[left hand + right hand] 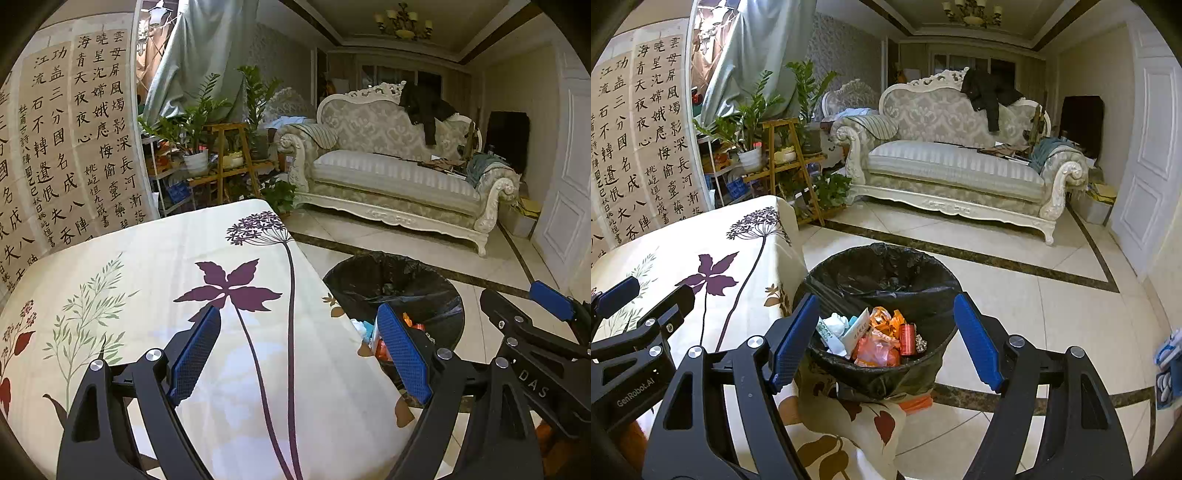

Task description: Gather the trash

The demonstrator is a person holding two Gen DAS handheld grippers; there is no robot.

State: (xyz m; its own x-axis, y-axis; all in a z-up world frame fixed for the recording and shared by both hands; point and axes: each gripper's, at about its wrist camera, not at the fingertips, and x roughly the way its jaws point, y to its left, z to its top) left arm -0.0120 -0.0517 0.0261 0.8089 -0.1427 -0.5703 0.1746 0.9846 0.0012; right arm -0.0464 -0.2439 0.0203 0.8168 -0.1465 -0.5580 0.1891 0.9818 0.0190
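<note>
Bin [391,280] contents mostly behind the right pad [402,354] (left wrist view), table's [258,369] near edge cropped.

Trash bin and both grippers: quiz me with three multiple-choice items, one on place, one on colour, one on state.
1. Where does the trash bin stand?
A. on the sofa
B. on the floor beside the floral-cloth table
C. on the plant stand

2. What colour is the bin's liner?
A. black
B. white
C. blue

3. How are the left gripper and right gripper?
A. both clamping trash
B. one holds a can
C. both open and empty

Answers: B, the bin sits on tiles at the table's edge; A, the bag is black; C, nothing sits between either pair of blue pads.
</note>
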